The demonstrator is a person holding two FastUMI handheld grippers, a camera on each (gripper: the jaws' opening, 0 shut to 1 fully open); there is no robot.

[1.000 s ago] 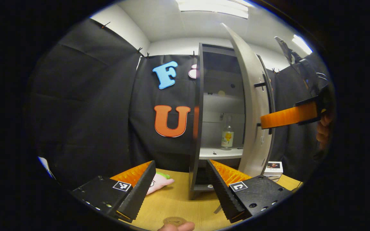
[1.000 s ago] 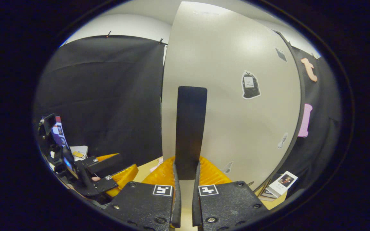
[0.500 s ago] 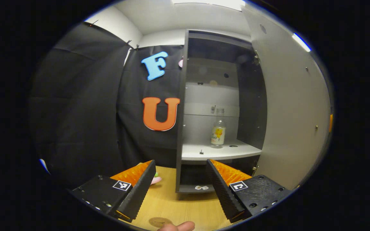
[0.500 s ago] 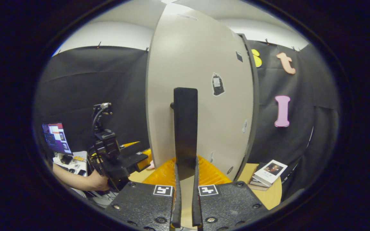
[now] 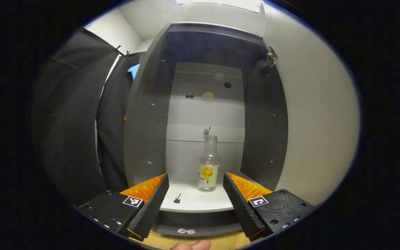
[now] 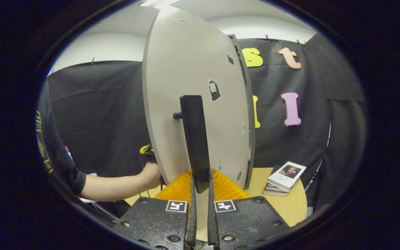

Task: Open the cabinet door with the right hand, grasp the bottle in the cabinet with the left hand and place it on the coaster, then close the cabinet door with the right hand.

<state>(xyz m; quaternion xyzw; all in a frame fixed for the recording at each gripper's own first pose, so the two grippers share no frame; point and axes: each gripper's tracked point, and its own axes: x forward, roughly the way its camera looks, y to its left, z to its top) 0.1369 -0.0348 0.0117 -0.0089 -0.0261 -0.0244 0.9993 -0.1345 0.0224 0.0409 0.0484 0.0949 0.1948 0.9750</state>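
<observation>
Cabinet (image 5: 144,114) interior, centre frame of left gripper view: bottle (image 5: 208,169) is framed upright beyond the spread left gripper (image 5: 196,203). Right gripper view: door handle (image 6: 195,139) is pinched by the right gripper (image 6: 200,211); books (image 6: 285,177) are seen lower right.

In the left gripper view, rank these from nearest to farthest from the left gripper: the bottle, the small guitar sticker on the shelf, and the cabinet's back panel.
1. The guitar sticker, on the shelf's front part, just ahead of the open left gripper, slightly left.
2. The bottle, upright on the shelf, farther in, slightly right of centre.
3. The back panel, behind the bottle, at the cabinet's rear.
</observation>
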